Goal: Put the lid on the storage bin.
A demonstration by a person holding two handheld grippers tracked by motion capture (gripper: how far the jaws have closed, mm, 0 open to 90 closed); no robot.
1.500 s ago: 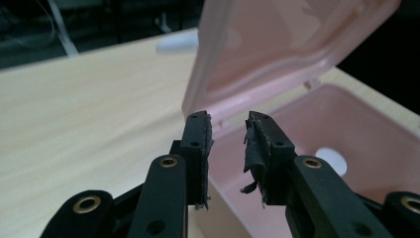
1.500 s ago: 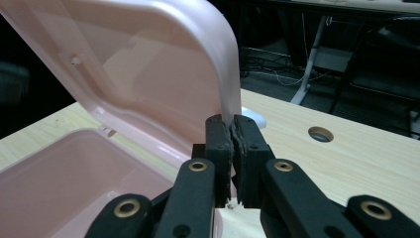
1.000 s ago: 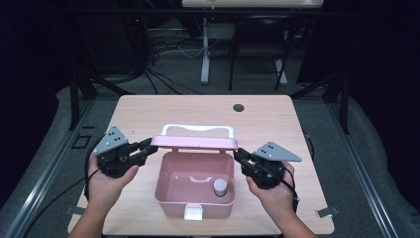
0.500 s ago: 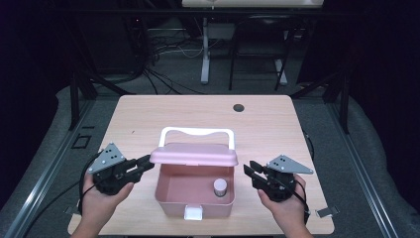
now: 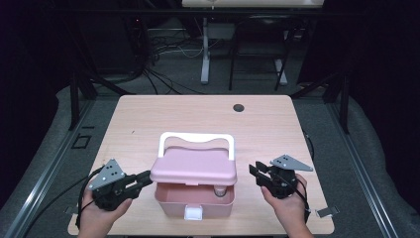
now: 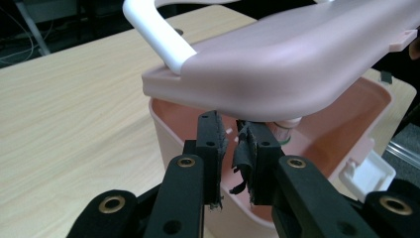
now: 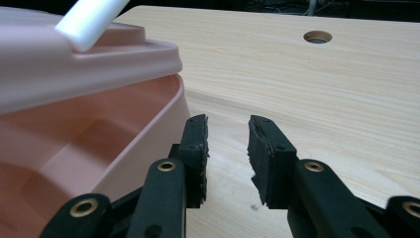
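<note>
A pink box (image 5: 171, 204) stands near the table's front edge. Its pink lid (image 5: 193, 168) with a white handle (image 5: 195, 136) hangs low over it, still ajar at the front. A small white-capped bottle (image 5: 220, 191) stands inside; its cap (image 6: 288, 124) shows just under the lid. My left gripper (image 5: 144, 177) is at the lid's left corner, its tips (image 6: 232, 144) at the box rim below the lid. Its jaws have just been closing to a narrow slit with nothing pressed between them. My right gripper (image 5: 253, 171) stands apart to the box's right; its jaws (image 7: 227, 134) have just been opening and hold nothing.
A white latch (image 5: 193, 213) sits on the box's front wall. A round hole (image 5: 238, 107) lies in the wooden table (image 5: 148, 119) at the back right. Cables and metal stands are on the floor beyond the table.
The lid has swung down from nearly upright to low over the box. Both hands have come down and toward the table's front edge. The right gripper has drawn away from the lid.
</note>
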